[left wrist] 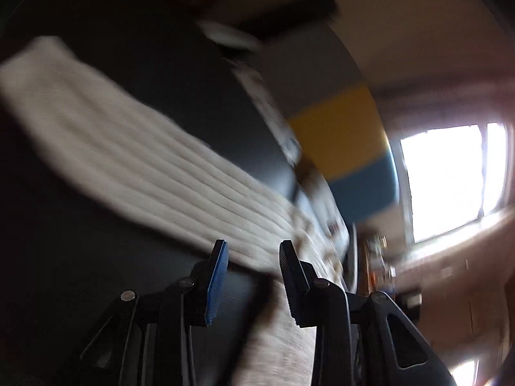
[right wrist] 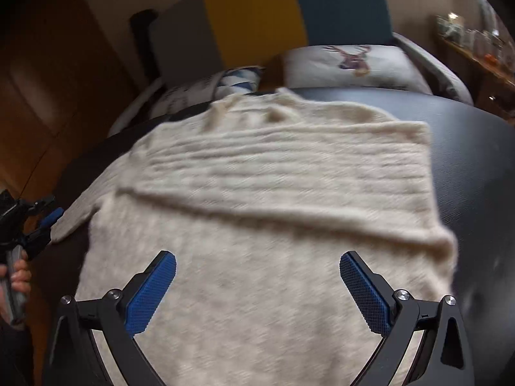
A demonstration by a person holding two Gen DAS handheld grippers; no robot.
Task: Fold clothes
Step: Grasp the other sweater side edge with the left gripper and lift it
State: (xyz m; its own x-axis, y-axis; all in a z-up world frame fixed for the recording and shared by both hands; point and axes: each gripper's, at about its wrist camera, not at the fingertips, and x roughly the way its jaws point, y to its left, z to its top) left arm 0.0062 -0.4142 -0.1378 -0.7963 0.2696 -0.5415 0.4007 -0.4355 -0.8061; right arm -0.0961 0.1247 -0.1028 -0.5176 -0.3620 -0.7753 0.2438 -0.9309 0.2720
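Plainly, a cream knitted sweater (right wrist: 267,199) lies spread across the dark tabletop (right wrist: 476,160), one ribbed part folded over the body so a long crease runs across it. The right tool (right wrist: 257,284) hovers low over the near part of the knit with its blue-padded fingers (right wrist: 151,292) spread wide, holding nothing. At the left edge of the right wrist view the left tool (right wrist: 45,228) sits just beside the sweater's sleeve end, gripped by a person's hand (right wrist: 19,278).

From the left wrist view, which is heavily blurred and tilted, the left tool (left wrist: 254,276) shows a gap between its two fingers, and the sweater (left wrist: 128,160) stretches away in front of them; whether any fabric lies between them cannot be told.

Behind the tabletop a panel of grey, yellow and teal (right wrist: 273,16) stands upright, and a white cushion printed with a deer's head (right wrist: 354,61) rests before it. No readable writing or brand shows anywhere.
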